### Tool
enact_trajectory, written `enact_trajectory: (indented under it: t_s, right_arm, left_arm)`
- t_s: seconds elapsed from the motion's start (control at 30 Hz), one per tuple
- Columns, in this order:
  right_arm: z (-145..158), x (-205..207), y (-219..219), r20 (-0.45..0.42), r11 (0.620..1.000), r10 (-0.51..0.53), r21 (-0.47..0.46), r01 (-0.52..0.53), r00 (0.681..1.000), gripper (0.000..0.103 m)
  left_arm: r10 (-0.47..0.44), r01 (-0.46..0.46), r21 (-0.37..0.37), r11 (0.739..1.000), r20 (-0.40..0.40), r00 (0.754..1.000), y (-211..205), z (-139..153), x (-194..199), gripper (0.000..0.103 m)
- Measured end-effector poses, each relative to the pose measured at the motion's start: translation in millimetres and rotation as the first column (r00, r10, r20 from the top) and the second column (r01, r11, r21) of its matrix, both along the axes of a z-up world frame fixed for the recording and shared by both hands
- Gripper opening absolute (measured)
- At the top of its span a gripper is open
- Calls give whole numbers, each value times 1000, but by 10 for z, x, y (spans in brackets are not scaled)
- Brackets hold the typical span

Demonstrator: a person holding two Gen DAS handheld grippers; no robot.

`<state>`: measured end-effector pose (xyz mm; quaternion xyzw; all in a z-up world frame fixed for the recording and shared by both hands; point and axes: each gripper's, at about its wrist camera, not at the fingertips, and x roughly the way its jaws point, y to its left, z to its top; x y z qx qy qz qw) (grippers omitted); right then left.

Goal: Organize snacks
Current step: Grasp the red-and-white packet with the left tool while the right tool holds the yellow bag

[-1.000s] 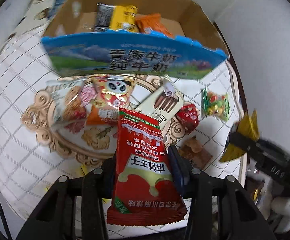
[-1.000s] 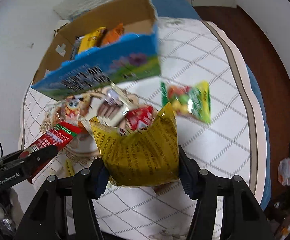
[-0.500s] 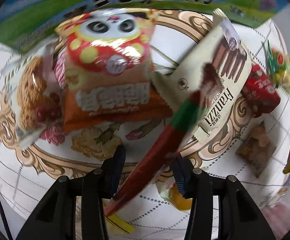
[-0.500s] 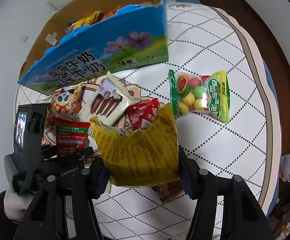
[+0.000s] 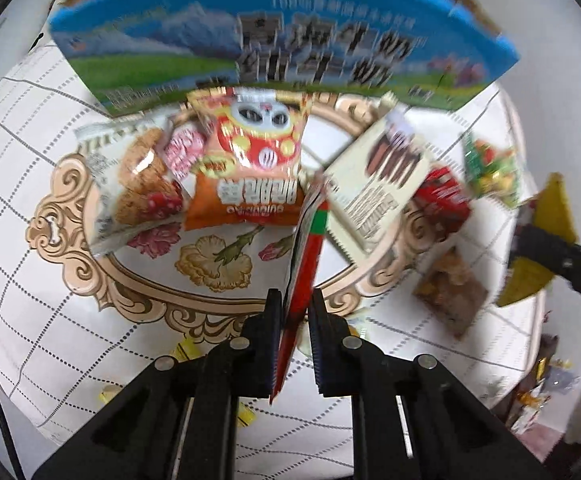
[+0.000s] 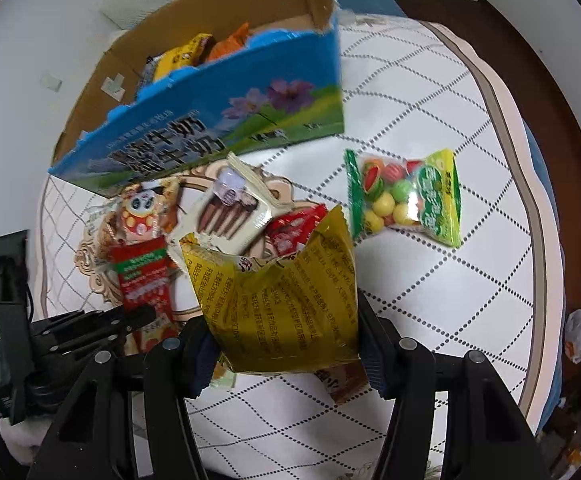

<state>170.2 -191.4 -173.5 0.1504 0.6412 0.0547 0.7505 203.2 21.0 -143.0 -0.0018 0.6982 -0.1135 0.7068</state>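
Tablecloth (image 6: pixel 430 312) (white, diamond-quilted) under 2 clamped hand-held grippers: red packet (image 5: pixel 304 264), yellow packet (image 6: pixel 286 300).

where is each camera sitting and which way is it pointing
Left wrist: sits on the left claw, looking forward and down at the table and blue box; its own two fingers show, pinching a red packet edge-on.
Right wrist: sits on the right claw, looking forward and down at the same table; its fingers hold a yellow packet.
Shared: the box, the panda packet, the candy bag, and each view catches the other claw with its packet.
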Motion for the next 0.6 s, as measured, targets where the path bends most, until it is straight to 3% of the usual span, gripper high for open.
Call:
enact_trajectory:
  t_s: [0.27,0.33,0.4,0.47,0.6]
  right_arm:
    - [259,144,161,52,999,35,39,-37,998,62]
    - [317,187,205,68,998,48,31,-51,997,62]
    - [331,232,221,72,998,51,24,-53,996,62]
    - [309,260,218,66,998,48,26,-50,997,62]
    - [233,232,192,49,999,44,20,-45,998,62]
  left_arm:
    - [56,-48,-108,993,72,996,302,672,149,10]
    - [52,-43,-95,995,97,994,272,696,248,10]
    - [8,-3,-83,997,56,998,152,567,333,19]
    - [-29,28,-46,999,-20,999,-8,199,396,27]
    - [-125,127,11,992,-105,987,-218,-326,261,30]
